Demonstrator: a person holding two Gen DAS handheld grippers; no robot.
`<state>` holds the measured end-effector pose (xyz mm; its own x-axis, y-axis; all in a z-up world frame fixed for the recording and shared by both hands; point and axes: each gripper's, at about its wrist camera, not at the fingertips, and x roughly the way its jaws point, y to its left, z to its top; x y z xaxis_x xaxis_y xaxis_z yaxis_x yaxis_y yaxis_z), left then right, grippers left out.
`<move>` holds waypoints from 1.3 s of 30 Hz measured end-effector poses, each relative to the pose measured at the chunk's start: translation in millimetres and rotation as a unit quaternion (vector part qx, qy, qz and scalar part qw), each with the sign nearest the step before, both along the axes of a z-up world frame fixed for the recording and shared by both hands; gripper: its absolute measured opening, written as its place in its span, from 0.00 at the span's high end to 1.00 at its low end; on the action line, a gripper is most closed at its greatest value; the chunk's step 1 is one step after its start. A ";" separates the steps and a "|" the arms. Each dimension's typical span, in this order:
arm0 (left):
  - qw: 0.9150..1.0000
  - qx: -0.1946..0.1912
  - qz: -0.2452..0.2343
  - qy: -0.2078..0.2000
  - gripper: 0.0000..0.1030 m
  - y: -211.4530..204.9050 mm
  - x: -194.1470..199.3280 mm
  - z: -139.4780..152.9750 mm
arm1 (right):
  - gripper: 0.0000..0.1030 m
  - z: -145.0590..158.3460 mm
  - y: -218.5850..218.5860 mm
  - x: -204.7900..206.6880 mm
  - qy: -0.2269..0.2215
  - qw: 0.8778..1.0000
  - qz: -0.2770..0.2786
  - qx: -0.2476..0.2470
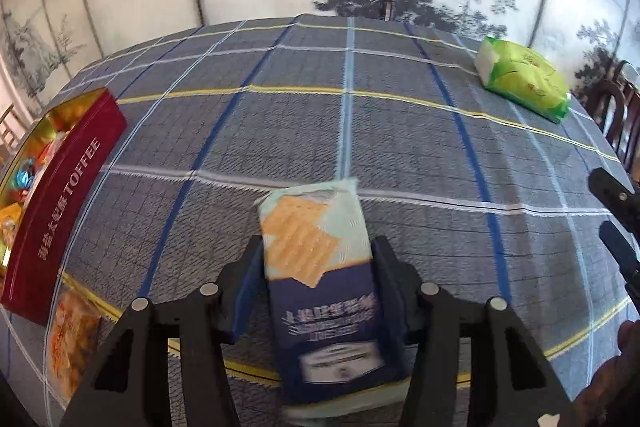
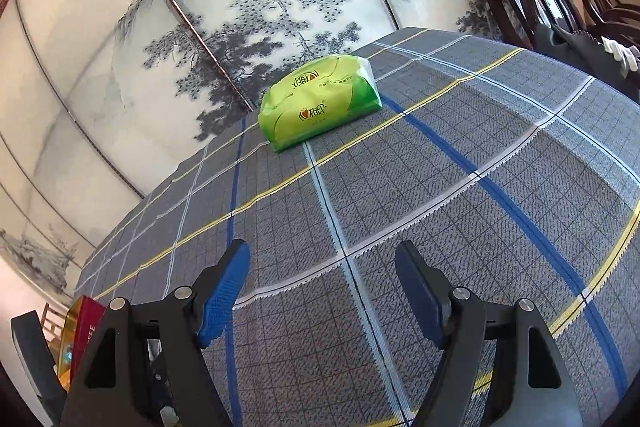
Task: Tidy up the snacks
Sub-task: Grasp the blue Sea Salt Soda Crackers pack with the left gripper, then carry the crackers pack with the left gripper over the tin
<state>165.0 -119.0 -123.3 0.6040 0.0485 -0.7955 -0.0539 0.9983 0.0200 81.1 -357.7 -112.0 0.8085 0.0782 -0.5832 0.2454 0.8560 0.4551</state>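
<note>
Left gripper [image 1: 316, 267] clamps cracker packet [image 1: 320, 267] by its sides, pads pressing it, above plaid tablecloth [image 1: 400, 147]. Right gripper [image 2: 322, 291] jaws apart, nothing between them. Red toffee box [image 1: 64, 203] at left, holding snacks. Green packet [image 2: 320, 103] lies toward table's far side.

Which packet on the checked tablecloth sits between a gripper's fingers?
The blue-and-pale cracker packet, clamped in the left gripper. The green plastic packet lies apart, far across the cloth.

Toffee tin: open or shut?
Open. The left wrist view shows wrapped sweets inside the toffee tin, above its red wall, with no lid over them.
</note>
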 end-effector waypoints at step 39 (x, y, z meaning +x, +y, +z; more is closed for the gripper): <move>0.989 0.068 0.065 -0.111 0.56 268.7 -17.9 103.6 | 0.27 -6.3 -1.0 11.0 0.035 0.999 -0.004 -0.006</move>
<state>147.1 149.7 -19.6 0.7452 0.2351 -0.6241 -0.1995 0.9715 0.1279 92.1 -358.7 -118.2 0.7661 0.0649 -0.6395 0.2830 0.8592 0.4262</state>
